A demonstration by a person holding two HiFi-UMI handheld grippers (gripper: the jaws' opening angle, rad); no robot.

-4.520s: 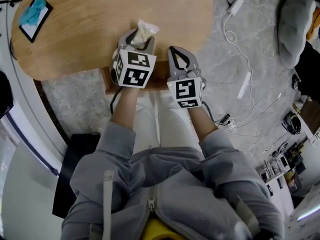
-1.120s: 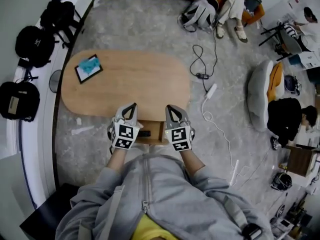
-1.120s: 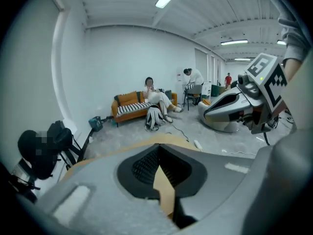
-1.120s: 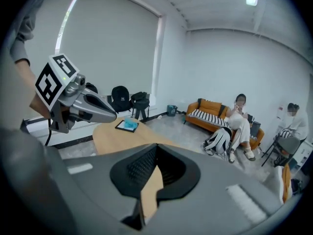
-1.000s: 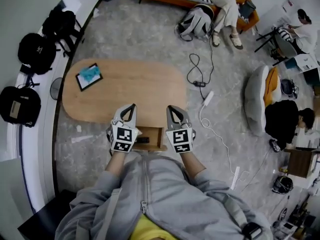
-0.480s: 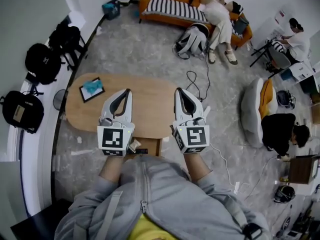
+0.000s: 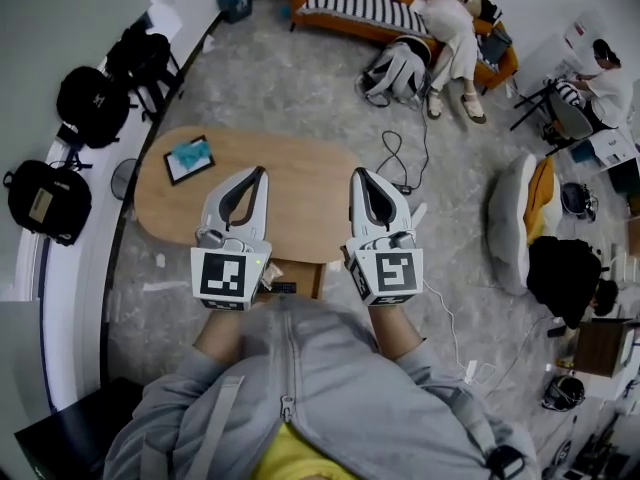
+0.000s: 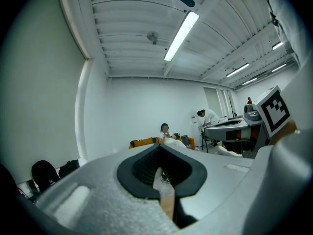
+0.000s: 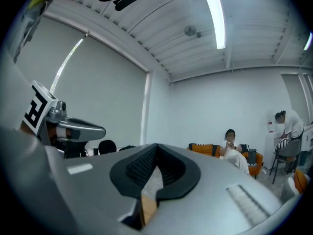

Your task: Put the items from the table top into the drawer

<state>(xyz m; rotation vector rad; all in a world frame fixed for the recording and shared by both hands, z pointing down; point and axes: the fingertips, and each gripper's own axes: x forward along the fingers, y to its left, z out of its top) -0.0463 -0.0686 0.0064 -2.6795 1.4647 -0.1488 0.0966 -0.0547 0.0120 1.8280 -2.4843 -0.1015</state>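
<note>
Steep downward look at an oval wooden table (image 7: 290, 183) on a grey marbled floor (image 7: 300, 78). Near the table's left end, well apart from both grippers, a black-framed white board (image 7: 176, 167) lying flat and slightly askew, with a crumpled teal wad (image 7: 190, 154) on top. Under the table's near edge, a wooden drawer (image 7: 300, 273) pulled open, with a small dark item (image 7: 285, 288) inside and the rest of its inside hidden behind the grippers. Left gripper (image 7: 259, 172) and right gripper (image 7: 357, 174) held side by side over the near edge, pointing level across the room. Jaws of both pressed together, dark pads meeting at the tips, nothing between them. Beyond the jaws, a white room with an orange sofa (image 9: 203, 148) and a seated person (image 9: 231, 148).
</note>
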